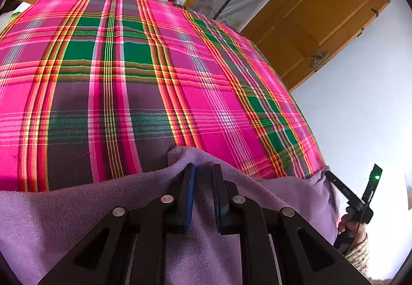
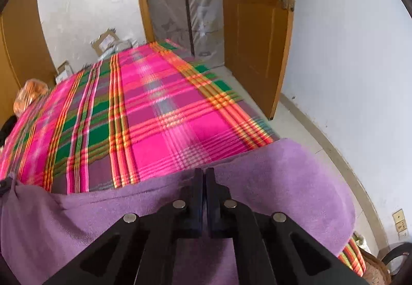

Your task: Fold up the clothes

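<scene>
Left wrist: fuzzy purple garment (image 1: 64, 207) drapes plaid bedspread (image 1: 128, 66).

We see our right gripper (image 2: 204, 175) with jaws pressed together on the edge of a purple cloth (image 2: 283, 182), held over a plaid sheet (image 2: 154, 117). A wooden door (image 2: 257, 27) stands open beyond.

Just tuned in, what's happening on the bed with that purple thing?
A person holds a gripper in each hand, working a purple fleece garment at the near edge of a bed covered by a pink plaid sheet. The left gripper has fleece bunched between its slightly parted fingers. The right gripper is shut on the garment's edge. No finished fold shows.
</scene>
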Motion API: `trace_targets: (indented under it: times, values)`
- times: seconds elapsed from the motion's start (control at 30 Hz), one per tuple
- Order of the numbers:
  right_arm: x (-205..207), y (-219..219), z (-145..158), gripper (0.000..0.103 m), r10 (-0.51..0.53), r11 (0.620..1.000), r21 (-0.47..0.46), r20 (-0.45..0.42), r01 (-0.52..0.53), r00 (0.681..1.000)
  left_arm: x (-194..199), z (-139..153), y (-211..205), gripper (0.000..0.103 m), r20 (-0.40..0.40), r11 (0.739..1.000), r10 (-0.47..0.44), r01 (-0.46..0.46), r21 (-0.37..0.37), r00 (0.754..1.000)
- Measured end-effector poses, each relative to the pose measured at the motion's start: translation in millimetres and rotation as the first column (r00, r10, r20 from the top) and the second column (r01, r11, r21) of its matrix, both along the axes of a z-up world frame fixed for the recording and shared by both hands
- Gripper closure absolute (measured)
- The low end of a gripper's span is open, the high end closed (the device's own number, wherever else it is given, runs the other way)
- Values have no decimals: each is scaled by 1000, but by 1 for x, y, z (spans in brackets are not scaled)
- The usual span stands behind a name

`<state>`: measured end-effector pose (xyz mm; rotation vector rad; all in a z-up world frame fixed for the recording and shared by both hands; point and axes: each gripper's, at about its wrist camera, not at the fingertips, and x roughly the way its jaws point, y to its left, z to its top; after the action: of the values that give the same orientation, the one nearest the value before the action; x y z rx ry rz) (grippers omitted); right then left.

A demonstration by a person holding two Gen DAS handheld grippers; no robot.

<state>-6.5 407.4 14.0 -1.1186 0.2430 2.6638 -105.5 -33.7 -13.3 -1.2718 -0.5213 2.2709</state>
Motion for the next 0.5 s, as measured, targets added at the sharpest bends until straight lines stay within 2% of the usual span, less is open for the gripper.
trace_targets:
  times: [0.17, 0.3, 0.37, 0.5]
  values:
    - [0, 10, 12, 101, -45, 998, 30, -43, 46, 998, 0, 0, 0, 90, 4, 1000, 5, -6, 3, 1000]
    - [-10, 12, 4, 103, -67, 996, 61, -13, 68, 998, 0, 0, -1, 90, 6, 1000, 9, -9, 9, 1000]
    - [-15, 18, -2, 103, -96, 993, 75, 30, 93, 995, 0, -1, -2, 90, 5, 1000, 8, -8, 10, 1000]
    - [-12, 34, -6, 102, -107, 994, 9, 39, 107, 993, 0, 0, -1, 90, 5, 1000, 7, -7, 7, 1000]
